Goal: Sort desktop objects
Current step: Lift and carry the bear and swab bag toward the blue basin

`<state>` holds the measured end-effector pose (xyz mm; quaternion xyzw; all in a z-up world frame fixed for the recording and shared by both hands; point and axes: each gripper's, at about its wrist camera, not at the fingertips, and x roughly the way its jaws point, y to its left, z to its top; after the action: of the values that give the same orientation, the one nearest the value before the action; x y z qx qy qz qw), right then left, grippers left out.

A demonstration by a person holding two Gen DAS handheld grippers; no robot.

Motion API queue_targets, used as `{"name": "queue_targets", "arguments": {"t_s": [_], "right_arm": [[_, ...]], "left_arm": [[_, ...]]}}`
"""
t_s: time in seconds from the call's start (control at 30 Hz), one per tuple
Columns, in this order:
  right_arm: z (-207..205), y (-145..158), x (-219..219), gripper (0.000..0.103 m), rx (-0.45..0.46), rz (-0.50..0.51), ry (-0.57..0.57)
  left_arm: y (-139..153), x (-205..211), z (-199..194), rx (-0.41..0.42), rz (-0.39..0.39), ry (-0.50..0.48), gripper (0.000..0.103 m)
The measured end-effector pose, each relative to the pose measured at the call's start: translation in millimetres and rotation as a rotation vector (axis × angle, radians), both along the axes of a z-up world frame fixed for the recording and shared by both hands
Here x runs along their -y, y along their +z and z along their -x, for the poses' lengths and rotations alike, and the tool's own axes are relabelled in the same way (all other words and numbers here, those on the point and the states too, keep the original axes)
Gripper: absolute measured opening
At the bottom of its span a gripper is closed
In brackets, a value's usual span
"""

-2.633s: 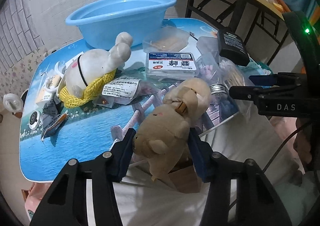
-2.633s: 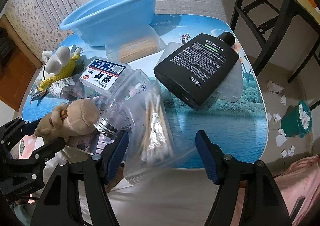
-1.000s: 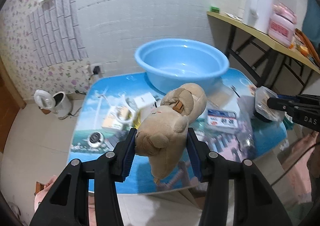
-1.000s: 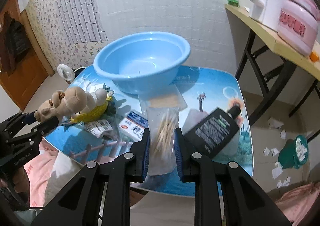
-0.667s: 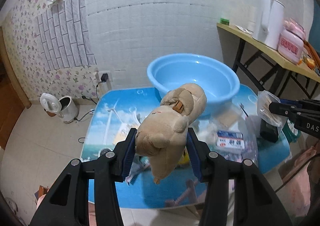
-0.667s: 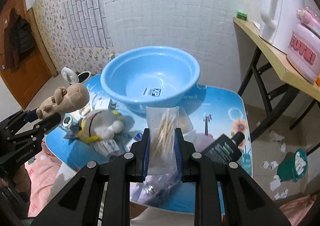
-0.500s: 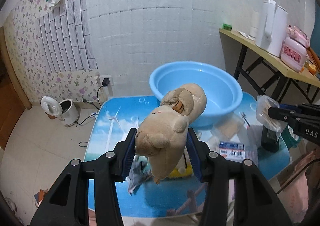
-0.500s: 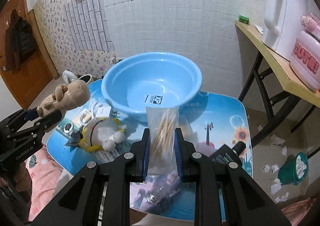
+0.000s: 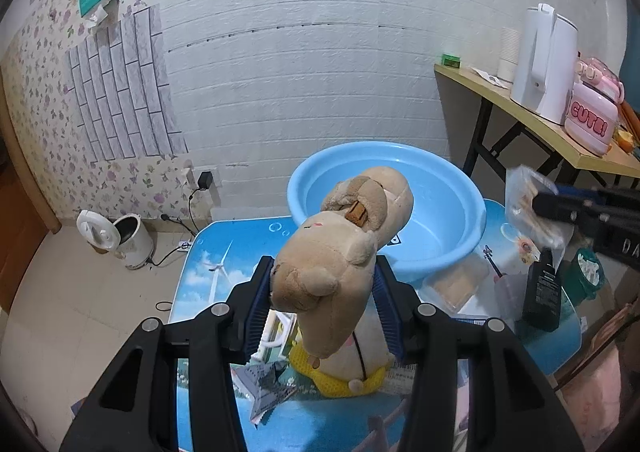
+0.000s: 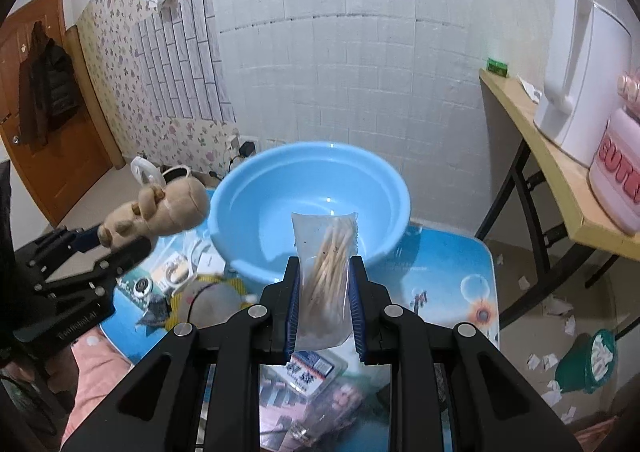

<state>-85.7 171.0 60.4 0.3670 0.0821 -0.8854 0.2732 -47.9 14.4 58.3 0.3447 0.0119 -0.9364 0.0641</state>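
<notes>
The left claw (image 9: 322,298) is clamping the tan plush bear (image 9: 340,264); the right claw (image 10: 325,302) is pinching the bag of cotton swabs (image 10: 326,276) upright. The blue basin (image 10: 310,208) is lying at twelve o'clock from both.

Even, cool indoor light, no single source visible; shadows soft and faint. Small glare spot inside the blue basin (image 10: 327,199). Strong fisheye bending: wall lines (image 9: 320,28) curve, dark vignette at all corners. Centres sharp. Left view: the bag of swabs (image 9: 528,204) at right edge is motion-blurred. Right view: lower clutter slightly soft.
</notes>
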Motion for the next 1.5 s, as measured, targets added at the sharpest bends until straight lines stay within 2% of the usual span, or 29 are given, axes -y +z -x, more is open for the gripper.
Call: {"name": "queue_targets", "arguments": {"t_s": [0.27, 0.87, 1.07, 1.5], "right_arm": [[19, 3, 17, 0.02, -0.013, -0.003, 0.031], [71, -46, 38, 0.02, 0.111, -0.032, 0.054], [82, -62, 40, 0.02, 0.152, -0.042, 0.048], [84, -64, 34, 0.025, 0.148, -0.032, 0.036]], "left_arm": [[-3, -2, 23, 0.007, -0.002, -0.022, 0.047], [-36, -4, 85, 0.089, -0.012, -0.054, 0.047], [-43, -9, 91, 0.085, 0.019, -0.053, 0.048], [-47, -17, 93, 0.103, 0.007, -0.065, 0.05]]}}
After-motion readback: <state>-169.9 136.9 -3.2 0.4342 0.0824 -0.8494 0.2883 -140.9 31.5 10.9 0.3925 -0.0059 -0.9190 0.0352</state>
